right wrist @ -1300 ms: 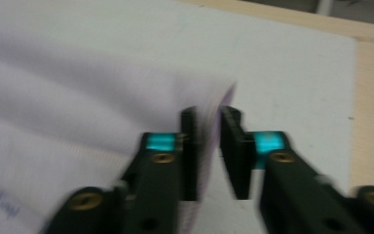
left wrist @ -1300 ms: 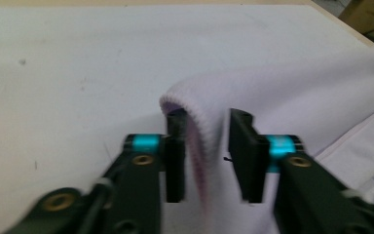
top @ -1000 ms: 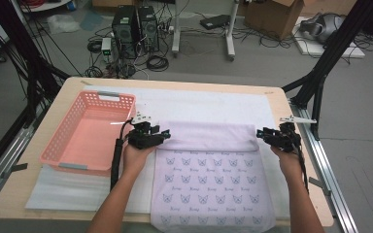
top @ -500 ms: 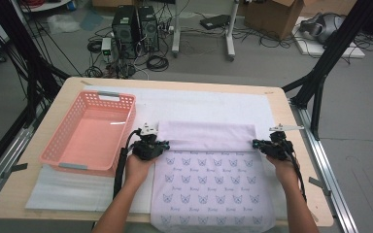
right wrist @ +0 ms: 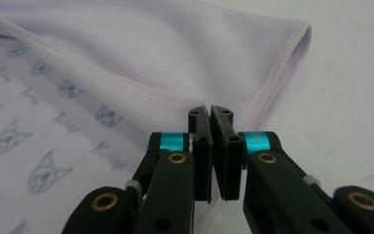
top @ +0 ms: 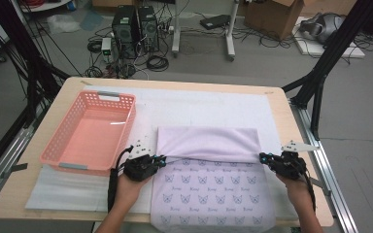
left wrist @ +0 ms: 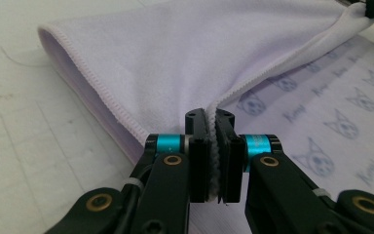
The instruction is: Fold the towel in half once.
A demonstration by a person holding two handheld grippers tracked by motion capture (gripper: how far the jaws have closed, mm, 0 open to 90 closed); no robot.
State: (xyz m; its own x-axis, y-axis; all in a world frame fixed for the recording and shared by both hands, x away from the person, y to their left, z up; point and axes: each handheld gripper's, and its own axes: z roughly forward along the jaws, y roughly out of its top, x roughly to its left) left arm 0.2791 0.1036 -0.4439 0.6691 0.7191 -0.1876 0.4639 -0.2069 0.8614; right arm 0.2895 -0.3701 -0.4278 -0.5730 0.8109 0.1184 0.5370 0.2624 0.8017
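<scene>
Lilac microfibre cloth printed with small cat-face outlines (top: 213,194) lies on the wooden bench (top: 291,126) in the high view, to the right of the pink plastic lattice basket (top: 90,133). Its far part is folded back toward the person, so a plain lilac band crosses the cloth beyond the printed part. The left gripper (top: 162,160) sits between the basket and the cloth, at the left end of the folded edge. The right gripper (top: 263,157) is at the right end of the same edge, on the side of the cloth away from the basket. A white foam sheet (top: 199,104) covers the bench under the cloth and the basket.

In the left gripper view, the left gripper (left wrist: 213,146) has its 2 black jaws clamped on the stitched hem of the cloth (left wrist: 185,63), which rises out of the jaws and runs off to the upper right.

In the right gripper view, the right gripper (right wrist: 211,146) has its 2 jaws pressed together on the cloth (right wrist: 126,44) at the corner of the fold, with the printed layer lying to the left.
</scene>
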